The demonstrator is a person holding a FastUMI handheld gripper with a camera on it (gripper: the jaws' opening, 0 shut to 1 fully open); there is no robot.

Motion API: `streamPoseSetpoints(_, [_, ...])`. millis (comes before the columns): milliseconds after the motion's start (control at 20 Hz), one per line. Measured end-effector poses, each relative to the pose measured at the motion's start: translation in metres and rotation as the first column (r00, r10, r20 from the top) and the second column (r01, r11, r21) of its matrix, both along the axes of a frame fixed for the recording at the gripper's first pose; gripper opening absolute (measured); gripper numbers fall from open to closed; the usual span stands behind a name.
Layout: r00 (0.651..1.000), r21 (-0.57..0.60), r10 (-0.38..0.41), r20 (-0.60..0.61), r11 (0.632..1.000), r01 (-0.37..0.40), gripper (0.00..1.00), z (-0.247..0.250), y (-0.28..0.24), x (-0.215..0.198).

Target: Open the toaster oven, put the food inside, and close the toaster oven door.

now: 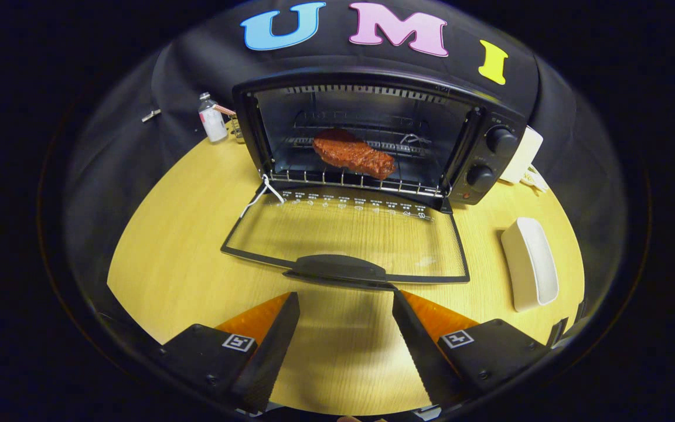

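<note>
On the pale wood-grain table [185, 246] stands a black toaster oven [372, 135], boxy, with two round knobs [490, 158] stacked on its right panel. Its glass door [349, 234] lies swung fully down, flat toward the gripper, framed in black with a curved black handle [337, 268] at the near edge; a row of small white markings runs along the hinge side, too small to read. Inside, on the wire rack [355, 179], rests the food [354, 153], a reddish-brown, rough-textured steak-shaped slab whose long axis runs left to right, angled slightly down toward the right. The gripper [346, 299] hovers just short of the handle with its fingers spread wide apart, grasping nothing. Right of the door lies a white oblong dish [529, 264]. Left of the oven stands a small bottle [213, 120].
</note>
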State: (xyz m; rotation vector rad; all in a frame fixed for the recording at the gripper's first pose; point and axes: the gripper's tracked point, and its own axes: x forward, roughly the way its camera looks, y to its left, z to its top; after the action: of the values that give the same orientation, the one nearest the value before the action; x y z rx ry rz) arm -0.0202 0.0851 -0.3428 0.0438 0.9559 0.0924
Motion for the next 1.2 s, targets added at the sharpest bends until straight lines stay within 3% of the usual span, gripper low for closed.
streamPoseSetpoints(300, [1.000,-0.047,0.011,-0.014,0.999,-0.012,0.99,-0.026,0.003,0.001])
streamPoseSetpoints(550, [0.999,-0.011,-0.048,-0.025,0.999,0.048,0.98,-0.027,0.005,0.007])
streamPoseSetpoints(700, [0.999,-0.023,-0.045,-0.022,0.999,0.044,0.98,-0.025,0.004,0.008])
streamPoseSetpoints(1000, [0.998,-0.003,-0.023,0.051,1.000,0.023,0.98,0.009,0.002,0.006])
streamPoseSetpoints(1200, [0.985,-0.016,0.026,0.169,1.000,-0.024,0.98,0.045,-0.004,0.004])
